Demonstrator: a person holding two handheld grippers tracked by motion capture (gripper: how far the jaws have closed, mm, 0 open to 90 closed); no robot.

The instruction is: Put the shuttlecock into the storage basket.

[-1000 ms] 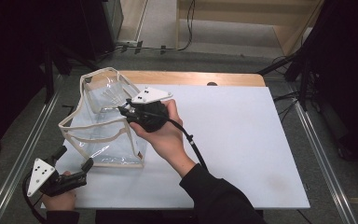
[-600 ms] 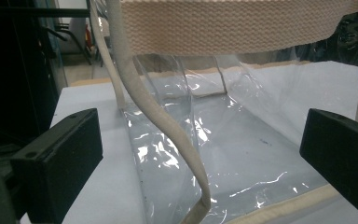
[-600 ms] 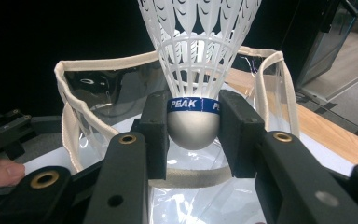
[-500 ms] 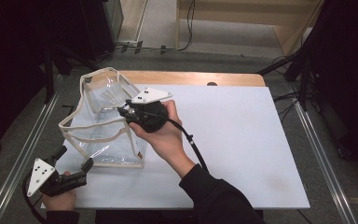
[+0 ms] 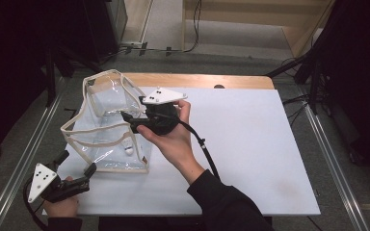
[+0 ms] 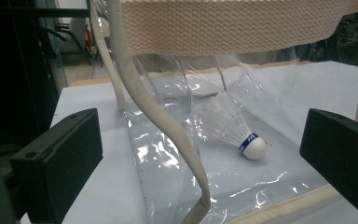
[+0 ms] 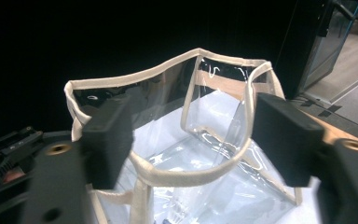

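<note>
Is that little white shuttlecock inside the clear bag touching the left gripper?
Apart. In the left gripper view the shuttlecock lies inside the clear bag, beyond the bag's wall, while the left gripper stands open outside it.

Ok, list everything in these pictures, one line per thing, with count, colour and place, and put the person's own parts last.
Clear plastic bag with cream fabric trim: one, transparent, standing open on the left part of the table.
White feather shuttlecock with a blue band: one, white, lying on the bag's floor.
Cream webbing handles: two, cream, arching over the bag's mouth.
White table top: one, white, wooden strip along its far edge.
Left gripper: one, black, near left table corner, jaws open, aimed at the bag.
Right gripper: one, black, at the bag's mouth; jaws have just been opening, nothing gripped.
Right hand: one, dark sleeve.
</note>
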